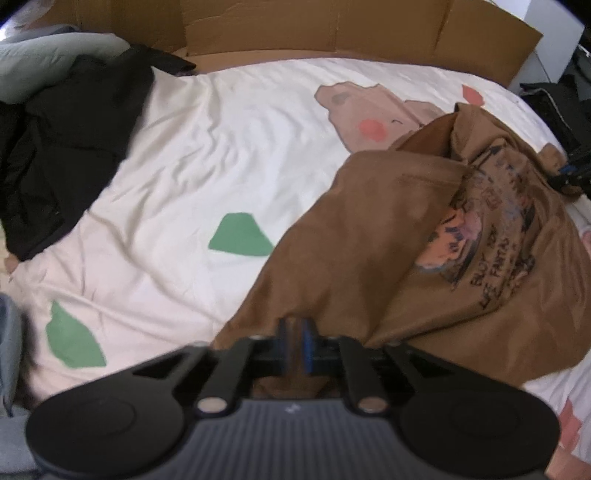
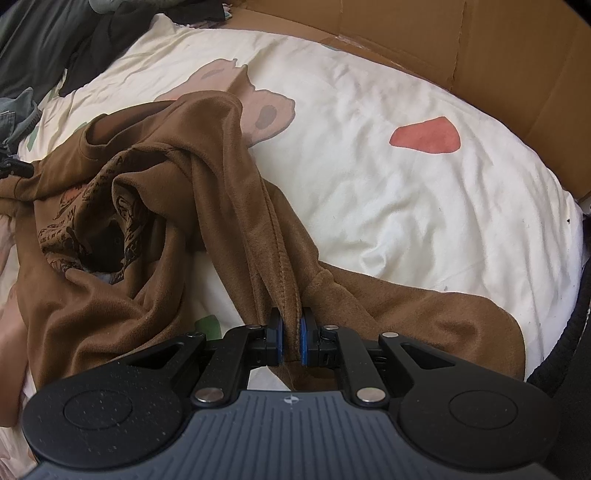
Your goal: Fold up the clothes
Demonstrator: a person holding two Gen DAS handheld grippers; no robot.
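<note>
A brown sweatshirt [image 1: 424, 236] with a dark printed graphic lies crumpled on the white bed cover [image 1: 207, 155]. My left gripper [image 1: 294, 332] is shut on the brown sweatshirt's near edge, and cloth bunches between the blue pads. In the right wrist view the same brown sweatshirt [image 2: 155, 206] is twisted, with a stitched hem running down into my right gripper [image 2: 291, 332], which is shut on that hem. The right gripper [image 1: 570, 171] also shows at the far right edge of the left wrist view, at the sweatshirt's far side.
A black garment [image 1: 70, 147] and a grey one [image 1: 48, 55] lie heaped at the bed's left. Cardboard [image 1: 332, 26] stands behind the bed. The cover [image 2: 406, 177] bears green, red and brown patches. Dark clothes [image 2: 55, 40] lie at the upper left in the right wrist view.
</note>
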